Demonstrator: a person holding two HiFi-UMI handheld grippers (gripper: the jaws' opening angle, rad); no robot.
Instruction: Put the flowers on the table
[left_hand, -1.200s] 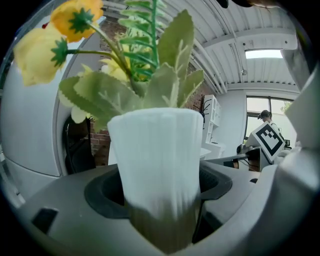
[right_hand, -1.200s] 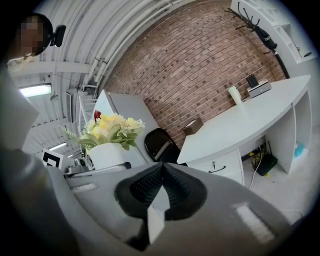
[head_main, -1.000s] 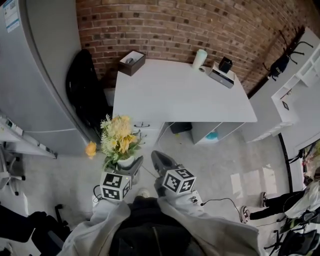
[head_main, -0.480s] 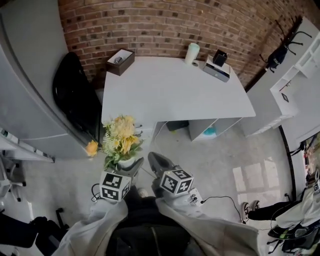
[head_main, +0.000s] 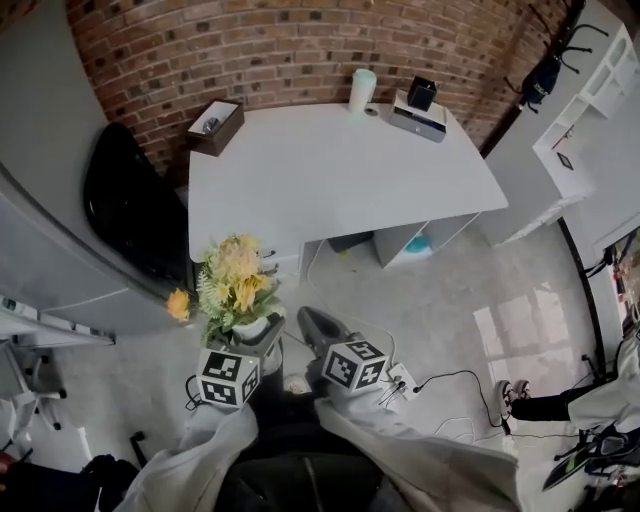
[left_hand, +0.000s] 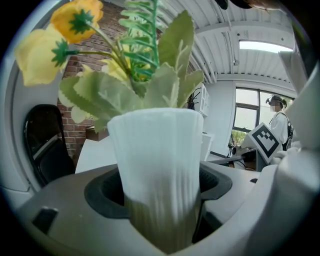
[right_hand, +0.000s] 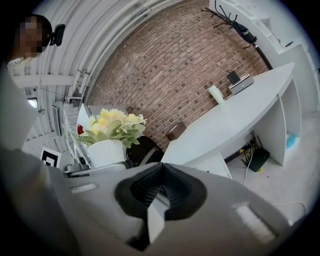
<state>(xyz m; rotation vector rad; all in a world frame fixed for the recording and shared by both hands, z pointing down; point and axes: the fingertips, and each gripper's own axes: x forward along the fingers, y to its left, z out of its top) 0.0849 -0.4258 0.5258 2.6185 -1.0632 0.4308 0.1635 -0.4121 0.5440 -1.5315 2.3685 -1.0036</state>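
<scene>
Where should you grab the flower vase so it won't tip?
Grip the vase low on its ribbed wall, from the side. It stands upright and the flowers spread wide on top, likely blocking a grab from above. The left gripper holds it that way.

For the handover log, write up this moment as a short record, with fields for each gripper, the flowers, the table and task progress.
left gripper: shut on the vase, holding it upright
flowers: yellow bunch in the vase, carried above the floor, short of the table
right gripper: jaws together, nothing between them
table: white, against the brick wall; brown box at its far left corner, pale cylinder at the far edge; middle bare
task progress: flowers not yet on the table
</scene>
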